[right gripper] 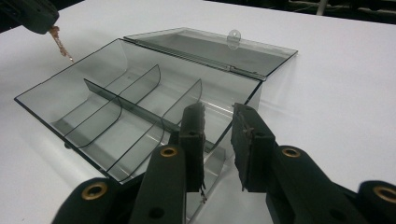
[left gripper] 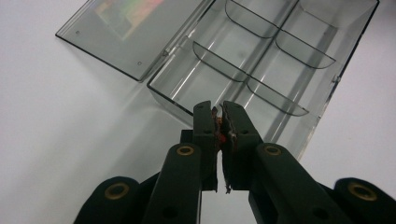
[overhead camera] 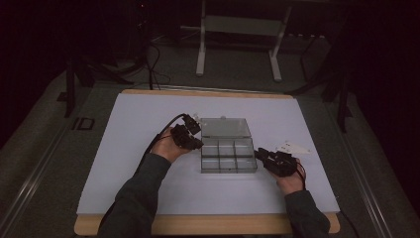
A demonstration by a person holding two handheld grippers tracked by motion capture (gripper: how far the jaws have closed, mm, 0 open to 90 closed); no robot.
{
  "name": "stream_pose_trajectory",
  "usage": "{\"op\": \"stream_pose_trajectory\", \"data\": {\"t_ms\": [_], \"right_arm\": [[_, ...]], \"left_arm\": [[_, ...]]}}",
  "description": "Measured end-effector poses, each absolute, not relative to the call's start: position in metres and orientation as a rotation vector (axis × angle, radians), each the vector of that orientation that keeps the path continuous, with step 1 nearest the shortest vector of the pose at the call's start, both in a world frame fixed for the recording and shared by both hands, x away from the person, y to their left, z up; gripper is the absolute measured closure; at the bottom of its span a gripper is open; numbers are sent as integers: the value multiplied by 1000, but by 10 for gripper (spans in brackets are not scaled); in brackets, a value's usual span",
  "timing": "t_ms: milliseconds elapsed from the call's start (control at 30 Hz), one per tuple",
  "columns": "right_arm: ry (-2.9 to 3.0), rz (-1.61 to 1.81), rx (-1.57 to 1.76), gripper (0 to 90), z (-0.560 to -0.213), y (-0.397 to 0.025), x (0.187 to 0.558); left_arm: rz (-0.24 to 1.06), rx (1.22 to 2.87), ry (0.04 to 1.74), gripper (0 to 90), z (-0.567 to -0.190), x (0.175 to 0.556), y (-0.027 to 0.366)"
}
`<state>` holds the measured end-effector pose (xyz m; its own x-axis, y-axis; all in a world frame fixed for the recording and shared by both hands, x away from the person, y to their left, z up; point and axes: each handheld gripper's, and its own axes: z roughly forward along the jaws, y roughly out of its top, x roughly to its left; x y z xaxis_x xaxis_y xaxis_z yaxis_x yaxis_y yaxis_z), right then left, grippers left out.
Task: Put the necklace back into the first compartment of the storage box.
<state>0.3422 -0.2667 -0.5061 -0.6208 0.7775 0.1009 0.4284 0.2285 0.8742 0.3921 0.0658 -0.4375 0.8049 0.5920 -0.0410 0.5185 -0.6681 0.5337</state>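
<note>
Lying open on the white desk (overhead camera: 148, 188), a clear compartment box (overhead camera: 229, 154) is seen between both grippers, its lid (left gripper: 122, 35) bearing an unreadable iridescent sticker. The left gripper (left gripper: 218, 112) is clenched on a small reddish piece (left gripper: 223, 138); the right gripper (right gripper: 219, 122) is released beside the box wall. Dark floor is seen around the desk.

White table (overhead camera: 138, 163) – metal stand (overhead camera: 200, 47) behind

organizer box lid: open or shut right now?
Open. The clear box has its lid swung back flat on the table behind the compartments; in the right gripper view the hinge edge and latch tab face away.
</note>
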Motion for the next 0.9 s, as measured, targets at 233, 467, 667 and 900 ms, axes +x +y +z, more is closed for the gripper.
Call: {"op": "stream_pose_trajectory", "data": {"t_ms": [233, 467, 667, 900], "right_arm": [[2152, 1356, 1112, 745, -505, -267, 342], [2153, 1357, 1111, 745, -506, -266, 343], [2155, 1354, 1110, 743, -506, -266, 343], [2157, 1357, 1108, 743, -506, -265, 342]], "left_arm": [[200, 2454, 813, 852, -436, 396, 55], [191, 2460, 821, 852, -441, 400, 51], [174, 2485, 833, 851, -453, 406, 44], [162, 2509, 831, 848, -462, 408, 37]]}}
